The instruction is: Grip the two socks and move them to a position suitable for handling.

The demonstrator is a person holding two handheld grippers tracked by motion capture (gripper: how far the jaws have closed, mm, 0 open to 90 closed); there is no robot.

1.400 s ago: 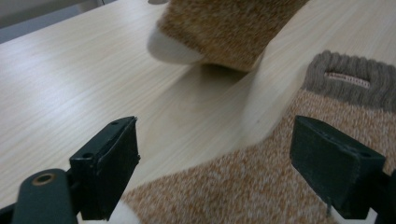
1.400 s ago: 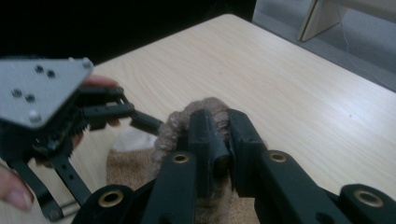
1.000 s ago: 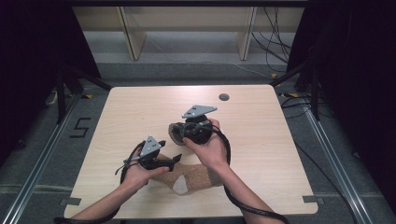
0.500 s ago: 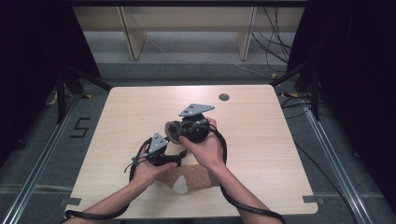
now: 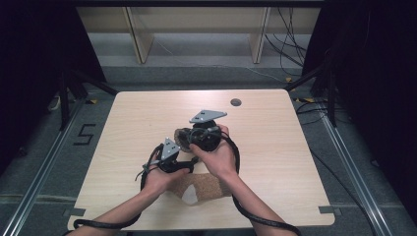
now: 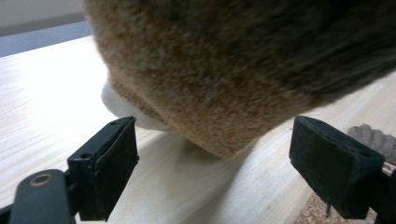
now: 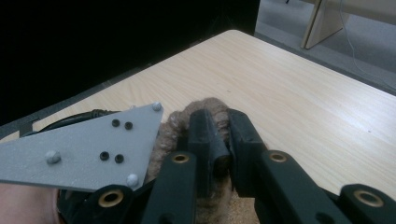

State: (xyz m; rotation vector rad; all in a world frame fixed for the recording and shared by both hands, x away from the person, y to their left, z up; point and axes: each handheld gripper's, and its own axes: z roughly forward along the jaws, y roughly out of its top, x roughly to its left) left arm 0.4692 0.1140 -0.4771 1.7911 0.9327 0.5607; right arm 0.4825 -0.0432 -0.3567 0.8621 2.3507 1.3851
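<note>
One mark can be read: a dark numeral "5" (image 5: 83, 133) on the grey floor (image 5: 44, 123) just left of the worktop (image 5: 275, 142) in the high view (it stands slightly slanted). The two gripper views carry no legible lettering or labels.

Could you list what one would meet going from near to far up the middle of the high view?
Brown sock near the table's front edge → left claw → right claw, shut on the sock's cuff → grey three-cornered plate → round hole in the table.
</note>
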